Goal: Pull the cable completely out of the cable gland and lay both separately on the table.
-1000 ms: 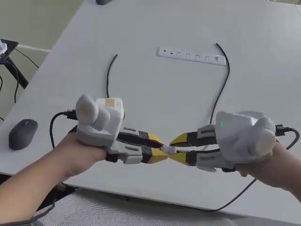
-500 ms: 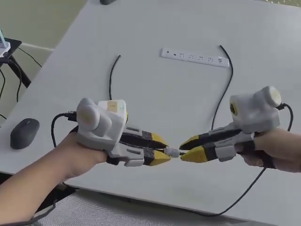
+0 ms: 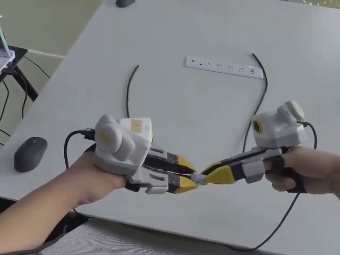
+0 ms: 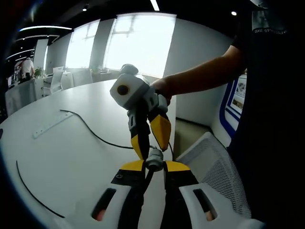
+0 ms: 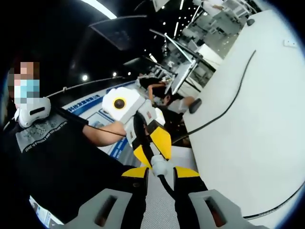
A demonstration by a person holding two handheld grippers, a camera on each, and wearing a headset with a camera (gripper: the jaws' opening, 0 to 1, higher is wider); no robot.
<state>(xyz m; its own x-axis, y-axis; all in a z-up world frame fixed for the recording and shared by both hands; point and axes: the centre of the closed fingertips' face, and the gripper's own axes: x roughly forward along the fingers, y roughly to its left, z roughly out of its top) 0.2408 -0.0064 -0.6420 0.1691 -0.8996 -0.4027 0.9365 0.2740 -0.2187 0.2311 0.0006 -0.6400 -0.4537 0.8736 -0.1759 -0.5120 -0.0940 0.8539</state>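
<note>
Standing by the bench, so here's what I see: the cable gland [image 4: 154,159] is up in the air just off the near edge of the table [image 3: 175,111]. It's pinched at the tips of the left gripper [image 3: 190,176], jaws tight against both sides of it. The right gripper [image 3: 210,174] meets it nose to nose, jaws drawn in either side of the thin black cable [image 5: 165,183] that runs out of the gland toward it. Whether they actually bite the cable, I can't tell

Handling-wise, I'd guess the gland is a small, light plastic piece, hard and a bit slick, so grab it across the body. The cable looks thin and floppy and will bend rather than push. Take it right next to the gland and pull straight along its line, since the seal probably drags

The only "container" is the gland itself, and the cable is threaded in it, not out yet. Lying on the table are a power strip [image 3: 223,68] toward the far edge, a mouse [image 3: 30,154] by the left edge and a loose black wire [image 3: 128,93] between them
</note>
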